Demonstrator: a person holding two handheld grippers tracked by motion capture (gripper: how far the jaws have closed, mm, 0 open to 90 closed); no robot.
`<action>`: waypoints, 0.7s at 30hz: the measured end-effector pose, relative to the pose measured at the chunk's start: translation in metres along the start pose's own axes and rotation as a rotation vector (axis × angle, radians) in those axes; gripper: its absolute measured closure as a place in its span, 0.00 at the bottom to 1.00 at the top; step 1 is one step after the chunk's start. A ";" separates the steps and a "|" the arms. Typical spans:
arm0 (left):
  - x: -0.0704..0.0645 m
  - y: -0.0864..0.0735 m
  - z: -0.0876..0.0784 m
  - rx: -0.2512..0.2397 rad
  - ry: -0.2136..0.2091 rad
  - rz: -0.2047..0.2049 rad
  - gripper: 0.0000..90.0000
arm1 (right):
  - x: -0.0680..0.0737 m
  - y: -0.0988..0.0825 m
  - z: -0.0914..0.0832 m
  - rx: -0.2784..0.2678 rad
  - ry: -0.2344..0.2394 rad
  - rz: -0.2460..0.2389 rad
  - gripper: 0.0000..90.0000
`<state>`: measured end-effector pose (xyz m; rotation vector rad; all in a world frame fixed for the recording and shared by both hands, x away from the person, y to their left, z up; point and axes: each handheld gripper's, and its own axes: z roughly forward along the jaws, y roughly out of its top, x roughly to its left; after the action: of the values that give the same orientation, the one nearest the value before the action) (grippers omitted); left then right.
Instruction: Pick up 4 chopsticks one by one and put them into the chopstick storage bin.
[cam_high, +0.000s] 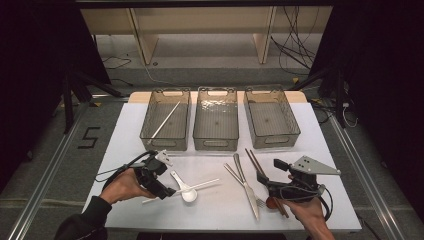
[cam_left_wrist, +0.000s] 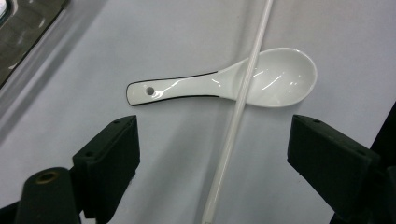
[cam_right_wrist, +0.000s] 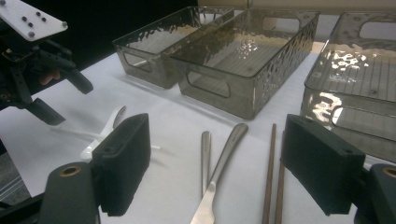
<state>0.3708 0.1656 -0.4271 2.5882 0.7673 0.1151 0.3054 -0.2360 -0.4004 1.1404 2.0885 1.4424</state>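
Left gripper was found spread wide, jaws well apart and holding nothing. In the left gripper view the left gripper hovered over the white surface with the white spoon lying just beyond its jaw tips, untouched. A white chopstick lay across the spoon's bowl, touching it, and ran down between the two jaws without contact to either.

Right gripper was likewise released, jaws far apart, nothing gripped. In the right gripper view the right gripper stood above the surface; between its jaws lay two metal utensil handles and a pair of brown chopsticks, none touched.

Taking the spoon as landmark: the metal utensils lay to its right on the surface, the brown chopsticks further right. Three clear bins stood in a row beyond the spoon: the left bin, nearest in line with it, held a second white chopstick; the middle bin and right bin stood to the right of that.

Writing: a figure "5" marked on the floor, left of the surface and beyond the spoon. No brand or label could be read on the spoon, bins or grippers.
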 end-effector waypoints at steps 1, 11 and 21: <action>0.000 0.000 0.000 -0.001 -0.001 -0.002 0.18 | 0.000 0.000 0.000 0.000 0.000 0.000 0.28; -0.003 -0.004 0.006 0.020 -0.021 -0.009 0.21 | 0.000 0.000 0.000 -0.004 0.001 -0.008 0.28; -0.007 -0.007 0.011 0.066 -0.029 0.027 0.36 | 0.001 0.000 -0.001 -0.004 0.000 -0.010 0.28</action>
<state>0.3633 0.1629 -0.4396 2.6573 0.7379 0.0606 0.3049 -0.2358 -0.3998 1.1266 2.0878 1.4416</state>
